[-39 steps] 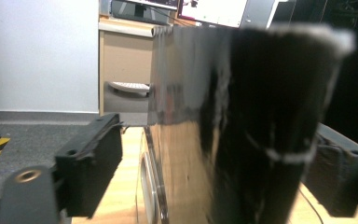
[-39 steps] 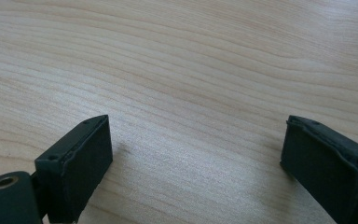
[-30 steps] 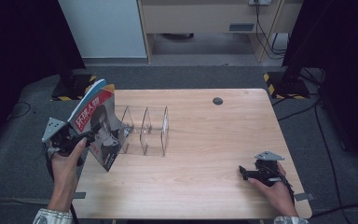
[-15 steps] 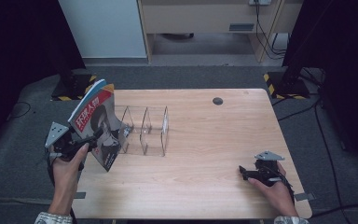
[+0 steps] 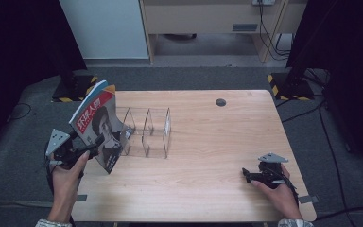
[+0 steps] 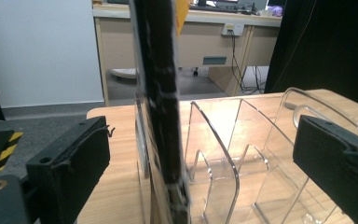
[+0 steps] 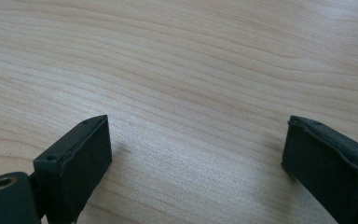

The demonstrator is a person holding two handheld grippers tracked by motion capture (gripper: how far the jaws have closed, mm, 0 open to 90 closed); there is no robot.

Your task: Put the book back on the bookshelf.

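clear acrylic file rack point(image 5: 146, 132) already has the magazine point(image 5: 97, 125) leaning in its left end slot. left gripper point(image 6: 200, 154) is spread wide around the magazine edge without touching it, so i think the next move is to back away. right gripper point(image 7: 196, 154) rests spread on the table point(image 7: 191, 56).

Open gripper point(image 6: 200, 172) straddles magazine point(image 6: 156, 102) beside clear rack point(image 6: 242, 154).
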